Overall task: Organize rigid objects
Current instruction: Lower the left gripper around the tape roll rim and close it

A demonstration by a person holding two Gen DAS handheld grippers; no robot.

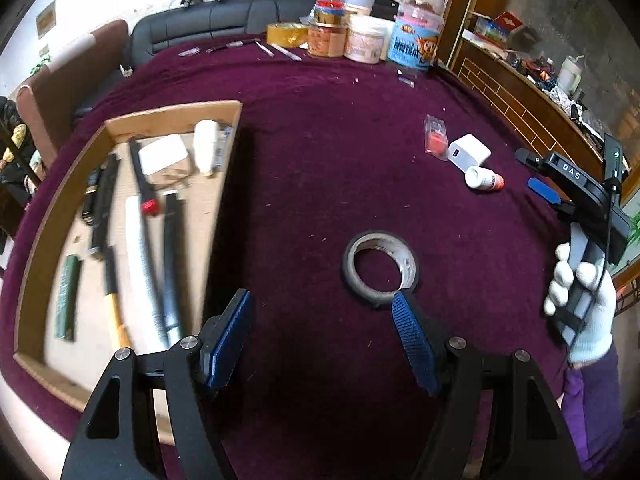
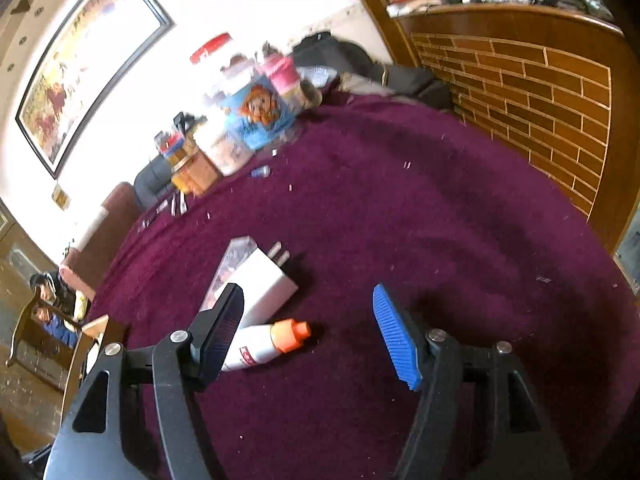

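Left gripper [image 1: 322, 312]: jaws spread wide, nothing between them, held above the purple table [image 1: 320, 128]. The tape roll [image 1: 380, 270] lies flat on the cloth near the table's middle; the right pad's tip overlaps the roll's near rim in the left wrist view, but contact cannot be confirmed.

Cardboard tray [image 1: 40, 240]: sits at the table's left edge. It holds several long dark tools, a white bar, a red-capped item and a white bottle, laid roughly lengthwise.

Right gripper [image 2: 308, 312]: jaws spread wide, empty, above the cloth toward the table's right edge. In the left wrist view it is held by a white-gloved hand [image 1: 580, 300].

Small bottle [image 2: 264, 344], white with an orange cap: lies on its side, just ahead of the right gripper's left finger. The charger [image 2: 266, 280] lies just behind it, prongs pointing away, with a clear packet [image 2: 230, 264] against its far side.

Jars [image 1: 372, 36] stand grouped at the table's far edge.
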